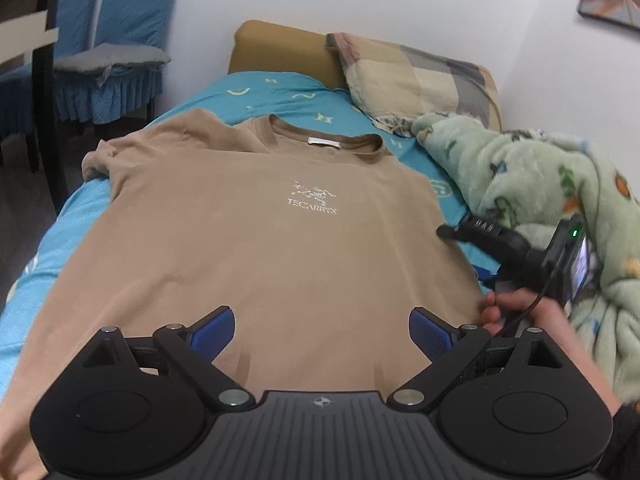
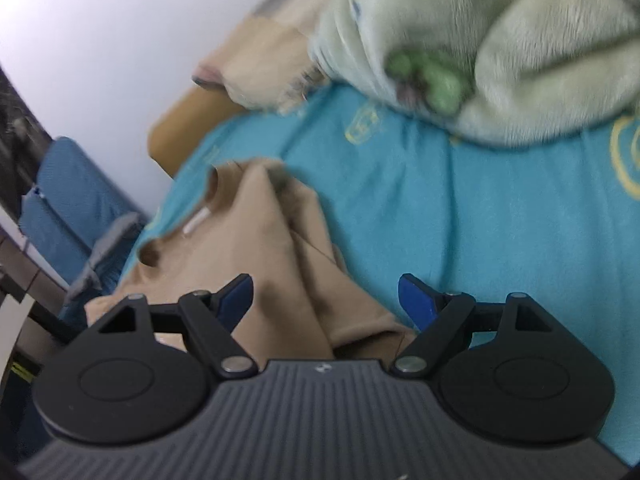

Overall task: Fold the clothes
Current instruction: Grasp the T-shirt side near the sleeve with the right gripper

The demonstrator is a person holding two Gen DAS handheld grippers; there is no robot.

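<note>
A: Blue pads of the left gripper (image 1: 321,334) sit wide apart, nothing between them, low over the tan T-shirt's (image 1: 256,240) lower body. Released, hovering.

B: Shirt position?

A: Laid face up on the teal bedsheet (image 1: 276,90), collar (image 1: 324,142) toward the headboard, logo centred. Far sleeve (image 1: 104,158) bunched at the bed's edge. Green fleece blanket (image 1: 540,184) crowds the near side.

B: Right gripper?

A: Right gripper (image 2: 326,298) also unclenched, jaws well apart. Its own view shows the near sleeve (image 2: 352,312) and shoulder rumpled right under the pads, cloth lying between them but not pinched. From the left wrist view, its fingers point at the shirt's side edge by the blanket, hand (image 1: 516,312) low beside the cloth.

B: So the step is the first side fold?

A: My reading, yes: take the near sleeve side and carry it inward. To do it well, the right pads should bite the shoulder seam through both layers, not just the loose sleeve. Left should catch the hem on that same side, so both lift together and the crease runs straight.

B: Risk?

A: Snagging the blanket, or dragging the whole shirt across the slick sheet.
</note>
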